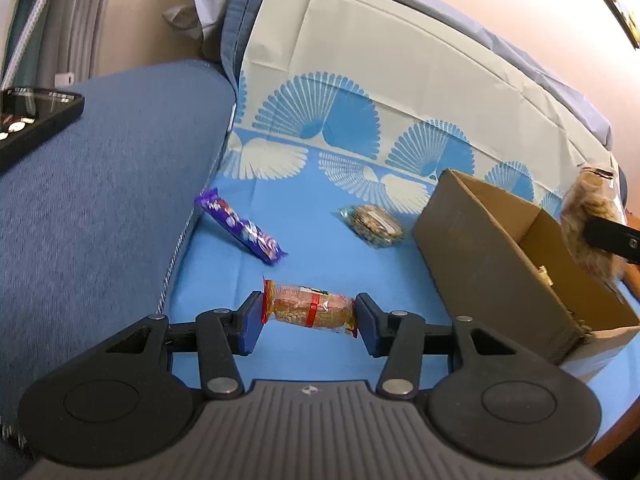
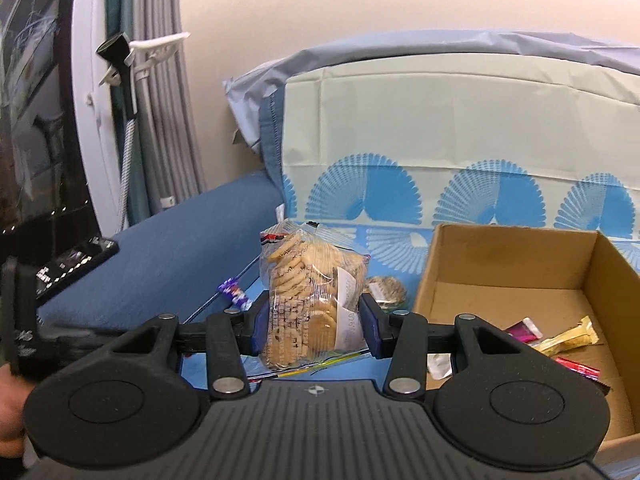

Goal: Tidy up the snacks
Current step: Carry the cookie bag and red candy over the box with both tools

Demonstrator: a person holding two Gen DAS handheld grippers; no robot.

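Cookie bag [image 2: 310, 304] clamped, box [image 2: 508, 256] (right side cut off)

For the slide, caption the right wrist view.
Right hand-held gripper shut on cookie bag, beside the cardboard box already holding snack wrappers.

Premises: a home, most likely a living room. Evidence follows. A blue upholstered sofa [image 1: 100, 208] with a fabric armrest and piped seam takes up the left of both views. A plastic cover [image 1: 360, 92] printed with blue fan motifs is spread over its seat and backrest (fold creases visible). Grey pleated curtains [image 2: 160, 120] hang beside a white frame at the left. A plain cream wall [image 2: 280, 12] stands behind. A dark phone [image 1: 32, 120] rests on the armrest. A cardboard box [image 2: 520, 280] of wrapped snacks sits on the seat.
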